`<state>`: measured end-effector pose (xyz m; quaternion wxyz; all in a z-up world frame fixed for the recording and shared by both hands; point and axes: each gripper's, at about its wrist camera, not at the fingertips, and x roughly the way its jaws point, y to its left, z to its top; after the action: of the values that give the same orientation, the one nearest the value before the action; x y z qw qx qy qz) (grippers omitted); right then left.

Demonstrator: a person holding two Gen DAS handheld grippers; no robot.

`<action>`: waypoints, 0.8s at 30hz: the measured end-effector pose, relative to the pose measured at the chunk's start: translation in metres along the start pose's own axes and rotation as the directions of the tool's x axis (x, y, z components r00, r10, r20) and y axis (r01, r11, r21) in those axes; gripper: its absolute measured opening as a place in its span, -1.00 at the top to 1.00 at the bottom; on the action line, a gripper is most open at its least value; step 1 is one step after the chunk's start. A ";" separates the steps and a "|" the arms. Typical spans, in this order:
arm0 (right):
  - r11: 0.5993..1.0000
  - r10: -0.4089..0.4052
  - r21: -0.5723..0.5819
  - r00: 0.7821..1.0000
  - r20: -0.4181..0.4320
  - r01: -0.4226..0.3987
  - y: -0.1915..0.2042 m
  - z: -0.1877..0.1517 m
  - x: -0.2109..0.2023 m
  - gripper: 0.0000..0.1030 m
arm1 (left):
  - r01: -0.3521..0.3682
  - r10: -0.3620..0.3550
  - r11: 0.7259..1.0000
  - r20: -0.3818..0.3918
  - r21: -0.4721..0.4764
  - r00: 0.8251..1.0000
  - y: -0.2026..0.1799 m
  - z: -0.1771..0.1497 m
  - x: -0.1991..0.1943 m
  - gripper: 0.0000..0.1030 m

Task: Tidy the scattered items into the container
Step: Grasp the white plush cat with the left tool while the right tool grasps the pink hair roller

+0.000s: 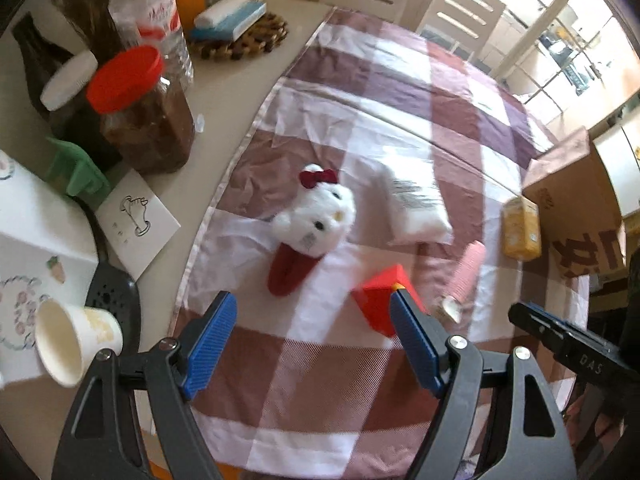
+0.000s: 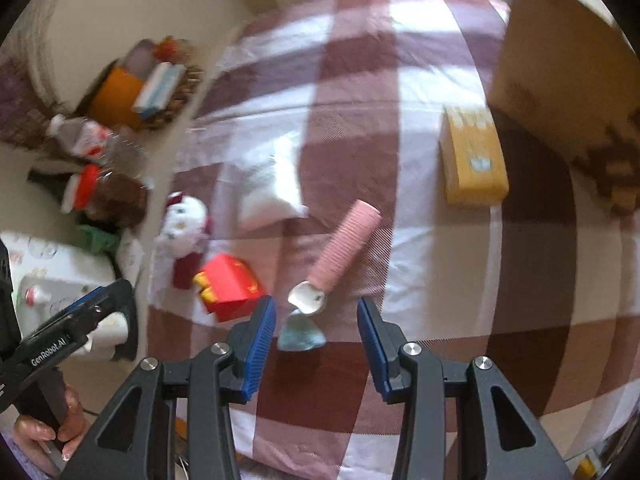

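Note:
Scattered items lie on a checked cloth (image 1: 360, 92): a white plush toy (image 1: 316, 220) with a red bow, a white packet (image 1: 416, 208), a red box (image 1: 380, 300), a pink ribbed tube (image 1: 466, 276) and a yellow box (image 1: 520, 228). A cardboard box (image 1: 576, 200) stands at the right. My left gripper (image 1: 312, 340) is open, low over the cloth before the plush and red box. My right gripper (image 2: 316, 344) is open, just before the pink tube's (image 2: 344, 248) white end, over a pale blue piece (image 2: 300, 334). The right wrist view also shows the red box (image 2: 228, 286), plush (image 2: 184, 220), packet (image 2: 272, 184), yellow box (image 2: 472, 160) and cardboard box (image 2: 568, 72).
Off the cloth at the left stand a red-lidded jar (image 1: 144, 112), a plastic bottle (image 1: 156, 16), a green clip (image 1: 76, 172), a paper cup (image 1: 72, 344), a white card (image 1: 136, 224) and a woven mat with boxes (image 1: 236, 32). Chairs stand beyond the table.

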<state>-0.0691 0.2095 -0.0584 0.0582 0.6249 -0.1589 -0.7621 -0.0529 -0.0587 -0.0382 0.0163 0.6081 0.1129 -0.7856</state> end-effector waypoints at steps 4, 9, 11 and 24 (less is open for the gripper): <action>0.999 -0.012 0.044 1.000 -0.015 0.012 -0.007 0.011 0.019 0.16 | -0.007 0.008 1.000 -0.023 0.010 1.000 -0.001 0.024 0.024 -0.55; 0.997 -0.044 0.062 0.999 -0.022 0.045 -0.006 0.022 0.035 0.16 | -0.019 0.023 0.997 -0.049 0.069 0.999 -0.012 0.043 0.051 -0.55; 0.996 -0.057 0.068 0.998 -0.034 0.059 -0.008 0.025 0.043 0.16 | -0.026 0.032 0.995 -0.062 0.097 0.998 -0.017 0.046 0.062 -0.55; 0.990 -0.081 0.111 0.992 -0.092 0.091 -0.009 0.033 0.081 0.16 | -0.014 0.032 0.988 -0.115 0.156 0.993 -0.016 0.057 0.097 -0.55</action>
<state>-0.1170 0.1999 -0.1309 -0.0041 0.6663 -0.1728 -0.7253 -0.1352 -0.0433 -0.1149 -0.0287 0.6538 0.0453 -0.7548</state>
